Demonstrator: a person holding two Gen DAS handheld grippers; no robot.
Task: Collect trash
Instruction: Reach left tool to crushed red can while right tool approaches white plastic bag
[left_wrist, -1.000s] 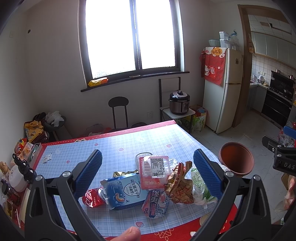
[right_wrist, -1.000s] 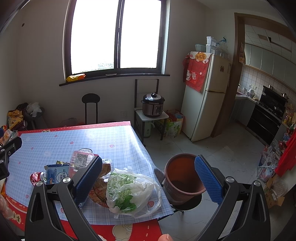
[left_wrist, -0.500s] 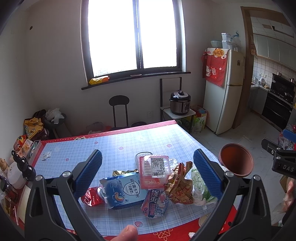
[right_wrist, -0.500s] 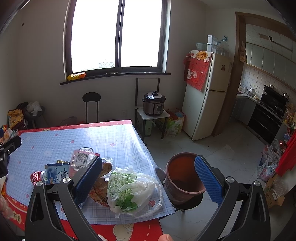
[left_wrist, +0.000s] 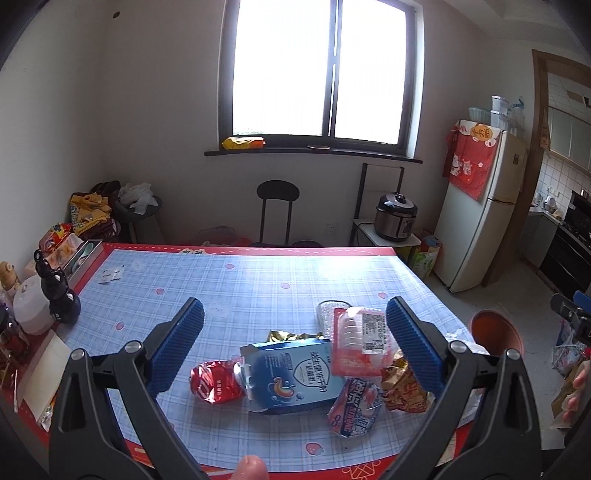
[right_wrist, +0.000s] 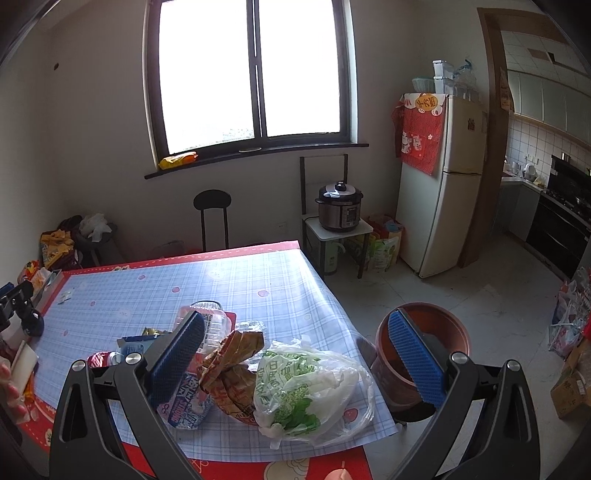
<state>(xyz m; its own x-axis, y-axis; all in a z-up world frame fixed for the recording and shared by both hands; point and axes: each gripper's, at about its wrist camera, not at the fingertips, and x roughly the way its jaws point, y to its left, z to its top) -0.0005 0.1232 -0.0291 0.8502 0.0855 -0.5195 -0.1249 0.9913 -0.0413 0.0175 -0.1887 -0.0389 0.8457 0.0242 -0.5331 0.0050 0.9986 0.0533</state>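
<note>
Trash lies in a pile on the checked tablecloth (left_wrist: 258, 288): a crushed red can (left_wrist: 216, 380), a blue carton (left_wrist: 295, 373), a clear tray with a label (left_wrist: 360, 339), a blue-pink wrapper (left_wrist: 356, 408) and brown-gold wrappers (left_wrist: 404, 386). My left gripper (left_wrist: 295, 350) is open above the pile, holding nothing. In the right wrist view a white-green plastic bag (right_wrist: 306, 384) lies at the table's near right corner beside the brown wrappers (right_wrist: 232, 365). My right gripper (right_wrist: 299, 362) is open and empty above the bag. A brown bin (right_wrist: 424, 350) stands on the floor right of the table.
Bottles and jars (left_wrist: 59, 295) and a white pad (left_wrist: 42, 373) line the table's left edge. A black stool (left_wrist: 277, 210) stands behind the table. A rice cooker (right_wrist: 340, 206) on a small stand and a fridge (right_wrist: 439, 184) are at the right.
The left gripper has turned left, so the trash pile and bin sit further right in its view. The right gripper has shifted slightly. Both stay open.
</note>
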